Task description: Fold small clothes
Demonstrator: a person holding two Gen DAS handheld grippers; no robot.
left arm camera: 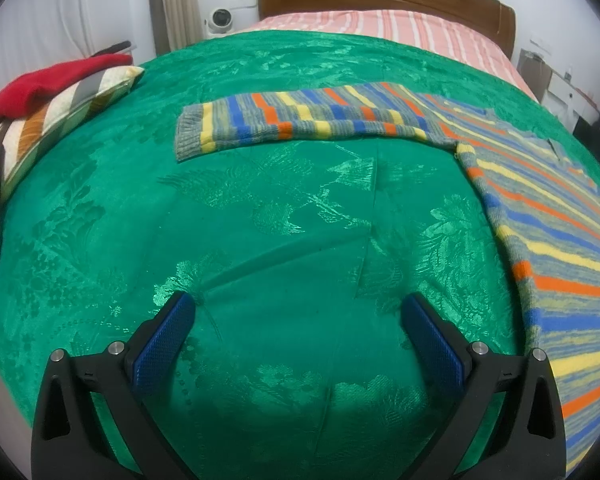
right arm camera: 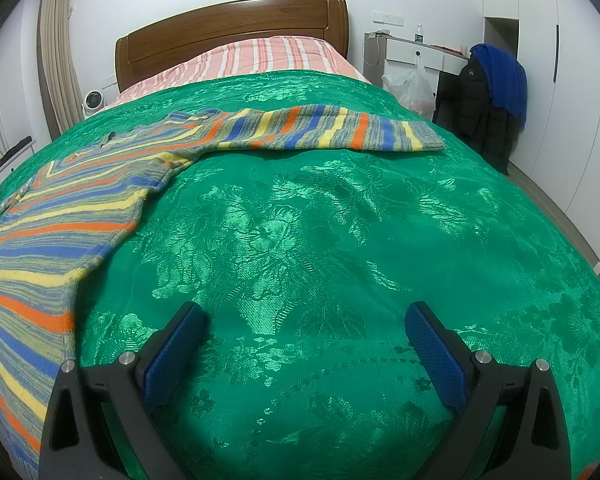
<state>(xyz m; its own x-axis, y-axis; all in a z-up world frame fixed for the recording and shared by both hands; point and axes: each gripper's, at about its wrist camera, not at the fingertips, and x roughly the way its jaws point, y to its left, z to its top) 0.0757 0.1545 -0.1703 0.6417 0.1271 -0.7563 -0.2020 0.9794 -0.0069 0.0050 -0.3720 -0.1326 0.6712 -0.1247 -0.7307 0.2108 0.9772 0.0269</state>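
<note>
- Left wrist view: the left gripper (left arm camera: 298, 312) is held with its blue-padded fingers (left arm camera: 160, 344) wide apart and nothing between them, over bare green bedspread (left arm camera: 260, 208).
- A striped knitted sweater (left arm camera: 548, 216) is laid flat at the right, one sleeve (left arm camera: 300, 120) stretched leftward across the far part of the bedspread.
- A red garment (left arm camera: 52, 80) is seen on a striped pillow (left arm camera: 68, 116) at the far left.
- Right wrist view: the right gripper (right arm camera: 304, 320) is likewise spread apart and empty above the bedspread (right arm camera: 340, 220).
- The sweater (right arm camera: 52, 216) is seen at the left, its other sleeve (right arm camera: 324, 130) extended rightward.
- A wooden headboard (right arm camera: 228, 28) is seen at the far end.
</note>
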